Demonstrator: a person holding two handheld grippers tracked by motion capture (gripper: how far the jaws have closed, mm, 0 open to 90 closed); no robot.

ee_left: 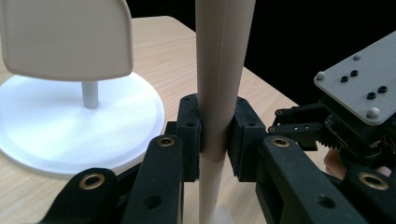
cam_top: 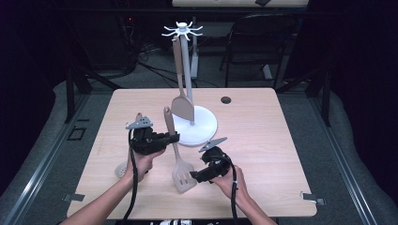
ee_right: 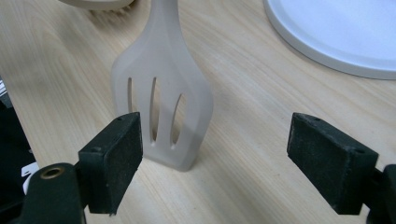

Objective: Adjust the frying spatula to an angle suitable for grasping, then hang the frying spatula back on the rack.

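Left gripper (cam_top: 170, 138) clamped on the slotted spatula (cam_top: 177, 154) handle, holding it tilted near the table's (cam_top: 263, 140) front edge, blade tip on the wood. Right gripper (cam_top: 196, 177) jaws apart beside the blade. Step: lifting to hang. Next, likely raise the handle end to a hook on the white rack (cam_top: 184, 32), beside the hanging spatula (cam_top: 182, 101).

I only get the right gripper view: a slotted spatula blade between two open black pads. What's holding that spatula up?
Observer: The left gripper is shut on the slotted spatula, partway up its handle.
Operator: And that white disc in my corner?
Observer: It is the base of a utensil rack; a pole rises from it to a ring of hooks.
Operator: Anything on the hooks?
Observer: One solid spatula hangs there, blade down above the base.
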